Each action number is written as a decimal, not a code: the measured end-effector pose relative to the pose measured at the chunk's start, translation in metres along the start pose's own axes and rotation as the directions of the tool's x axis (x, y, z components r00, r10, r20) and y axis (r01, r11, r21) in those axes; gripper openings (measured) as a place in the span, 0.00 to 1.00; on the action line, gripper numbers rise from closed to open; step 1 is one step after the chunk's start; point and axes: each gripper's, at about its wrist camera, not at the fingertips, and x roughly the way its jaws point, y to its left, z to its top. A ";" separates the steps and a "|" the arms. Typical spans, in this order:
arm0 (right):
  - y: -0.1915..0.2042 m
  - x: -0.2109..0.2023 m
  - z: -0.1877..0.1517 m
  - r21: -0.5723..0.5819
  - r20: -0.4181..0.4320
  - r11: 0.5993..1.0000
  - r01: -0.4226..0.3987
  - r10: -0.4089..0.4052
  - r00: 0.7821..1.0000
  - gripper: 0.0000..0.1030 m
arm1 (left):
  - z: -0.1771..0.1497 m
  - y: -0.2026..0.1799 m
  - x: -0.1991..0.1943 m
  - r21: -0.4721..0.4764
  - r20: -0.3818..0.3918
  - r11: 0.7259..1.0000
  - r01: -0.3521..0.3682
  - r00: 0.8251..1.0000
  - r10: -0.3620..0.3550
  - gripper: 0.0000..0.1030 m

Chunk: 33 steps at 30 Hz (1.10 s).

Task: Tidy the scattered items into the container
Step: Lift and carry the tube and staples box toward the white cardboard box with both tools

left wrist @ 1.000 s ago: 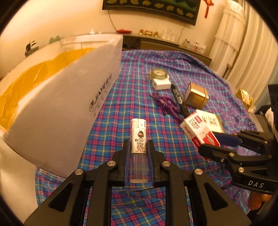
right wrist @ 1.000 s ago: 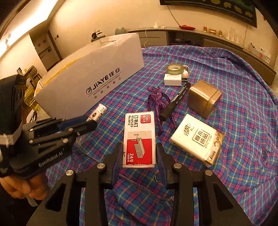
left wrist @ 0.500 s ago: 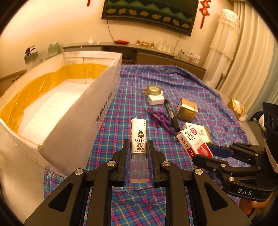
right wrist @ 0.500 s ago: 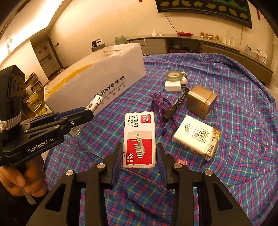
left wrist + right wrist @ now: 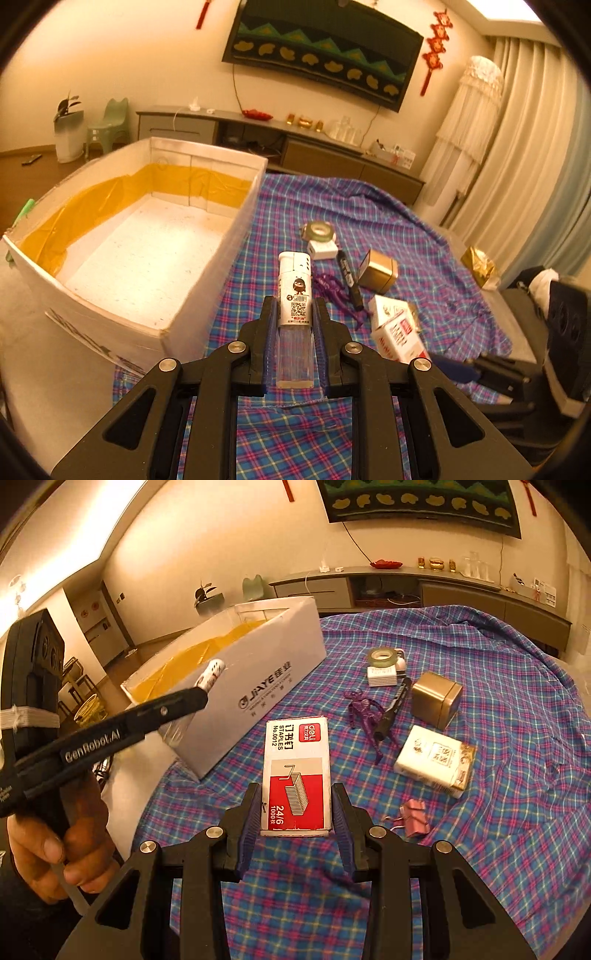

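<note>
White lighter point(image 5: 294, 291) lengthwise in left gripper point(image 5: 294, 314), cap pointing fwd past jaws.

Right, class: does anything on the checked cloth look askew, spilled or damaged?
Nothing is spilled or visibly damaged. The gold tin lies tipped on its side, and the purple figure sprawls against the black marker. The white box is empty.

The staples box point(image 5: 295, 771) reads "deli", "STAPLES", "No.0012", "24/6", "1000". The white container point(image 5: 258, 672) says "JiAYE" (with smaller, unreadable lines beneath). The left hand-held gripper point(image 5: 207, 698) carries "GenRobot.AI".
</note>
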 end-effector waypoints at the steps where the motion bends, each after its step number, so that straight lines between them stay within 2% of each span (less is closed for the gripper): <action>1: 0.003 0.000 0.000 0.000 0.001 1.000 -0.002 0.002 1.000 0.38 | 0.001 0.002 -0.003 -0.005 0.005 1.000 0.001 1.000 -0.001 0.19; 10: 0.036 -0.005 0.009 -0.027 0.015 0.999 -0.019 0.019 1.000 0.38 | 0.007 0.021 -0.026 -0.061 0.048 0.998 0.021 0.999 -0.019 0.19; 20: 0.069 -0.014 0.037 -0.076 0.047 0.996 -0.037 0.040 0.998 0.38 | 0.020 0.036 -0.046 -0.105 0.106 0.994 0.031 0.994 -0.020 0.19; 27: 0.091 -0.020 0.061 -0.113 0.068 0.992 -0.050 0.058 0.996 0.38 | 0.043 0.055 -0.057 -0.175 0.124 0.982 0.065 0.991 -0.044 0.19; 33: 0.102 -0.021 0.083 -0.154 0.075 0.987 -0.045 0.057 0.996 0.38 | 0.059 0.071 -0.053 -0.208 0.103 0.977 0.046 0.994 -0.025 0.19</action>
